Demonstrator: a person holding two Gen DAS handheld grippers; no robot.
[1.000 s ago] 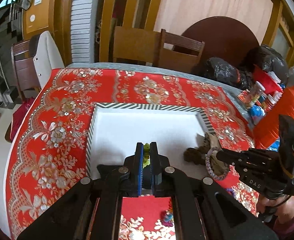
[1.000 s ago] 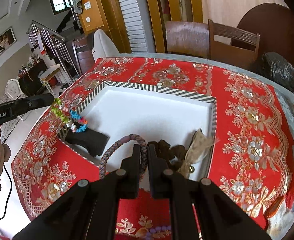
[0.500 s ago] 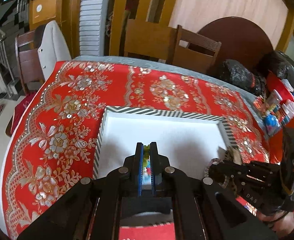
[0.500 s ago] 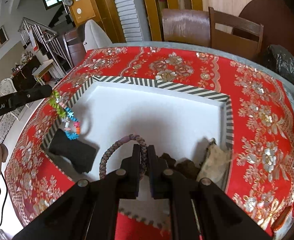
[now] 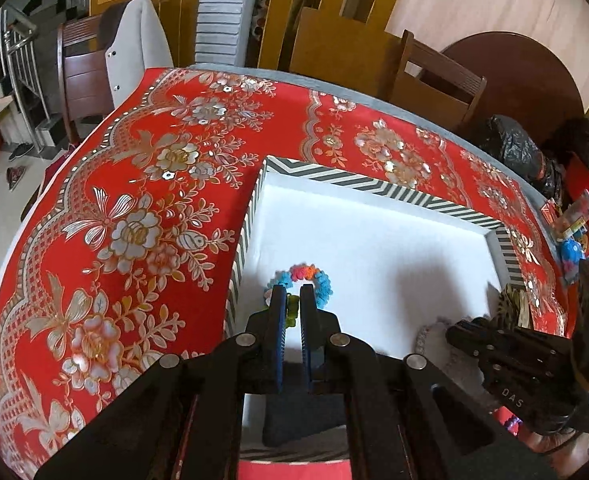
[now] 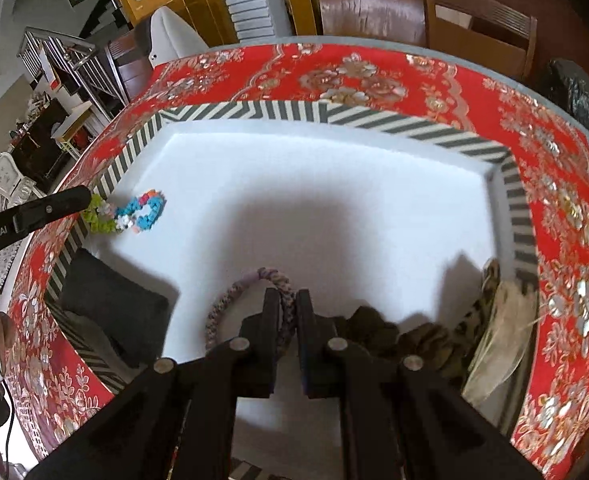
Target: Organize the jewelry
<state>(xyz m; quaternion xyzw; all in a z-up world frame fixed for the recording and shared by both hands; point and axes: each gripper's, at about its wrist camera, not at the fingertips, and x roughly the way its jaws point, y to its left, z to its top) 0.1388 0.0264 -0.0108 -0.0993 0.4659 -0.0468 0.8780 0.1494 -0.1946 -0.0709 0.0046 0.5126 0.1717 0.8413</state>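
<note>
Over white tray (image 6: 334, 184), each gripper's jaws pinch a bracelet: left beaded (image 5: 306, 276), right braided (image 6: 250, 296).

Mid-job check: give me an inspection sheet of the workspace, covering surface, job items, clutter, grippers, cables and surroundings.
Surface: red floral tablecloth under a white tray with a striped rim.
Job's things: colourful bead bracelet at the tray's left wall; braided bracelet near the front; black pad in the left corner.
Clutter: dark scrunchies and a leopard-print piece in the tray's right corner; bottles and packets at the table edge.
Grippers: left gripper shut on the bead bracelet; right gripper shut on the braided bracelet.
Cables: black cord beside the table.
Surroundings: wooden chairs, black bags, stair railing.
</note>
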